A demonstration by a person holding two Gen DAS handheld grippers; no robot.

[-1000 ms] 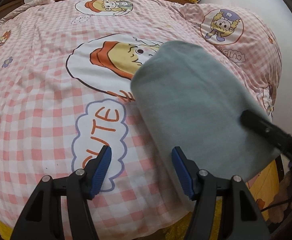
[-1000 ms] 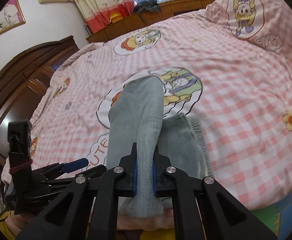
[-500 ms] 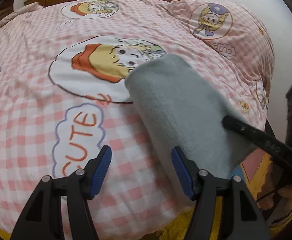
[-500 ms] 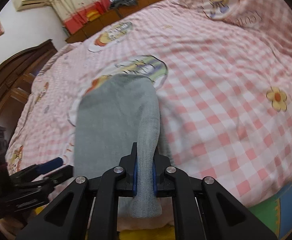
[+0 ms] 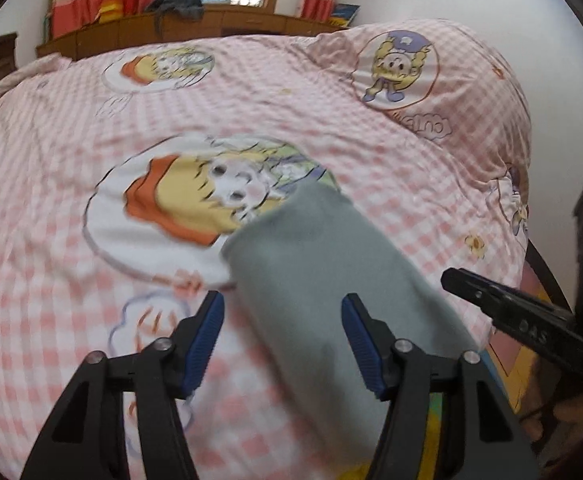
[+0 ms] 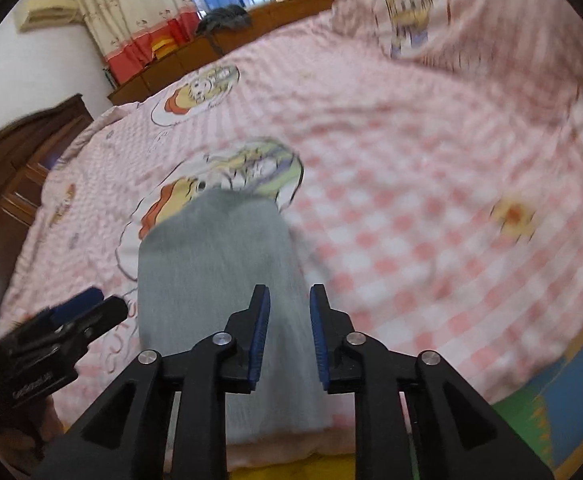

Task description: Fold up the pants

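Observation:
The grey pants (image 5: 331, 280) lie folded into a narrow strip on the pink checked bed (image 5: 71, 280), near its front edge. They also show in the right wrist view (image 6: 211, 272). My left gripper (image 5: 283, 344) is open and empty above the strip's left edge. My right gripper (image 6: 289, 332) is open, its jaws a small way apart over the strip's right edge, holding nothing. The right gripper's finger (image 5: 503, 312) shows at the right in the left wrist view. The left gripper (image 6: 71, 316) shows at the left in the right wrist view.
A pillow (image 5: 431, 80) with a cartoon print lies at the far right of the bed. A wooden cabinet (image 5: 171, 32) stands behind the bed under the curtains. A dark wooden wardrobe (image 6: 11, 184) stands at the left. A colourful floor mat (image 6: 551, 408) lies beside the bed.
My right gripper has opened and let go of the pants, which now lie flat on the bed. Both grippers have pulled back a little.

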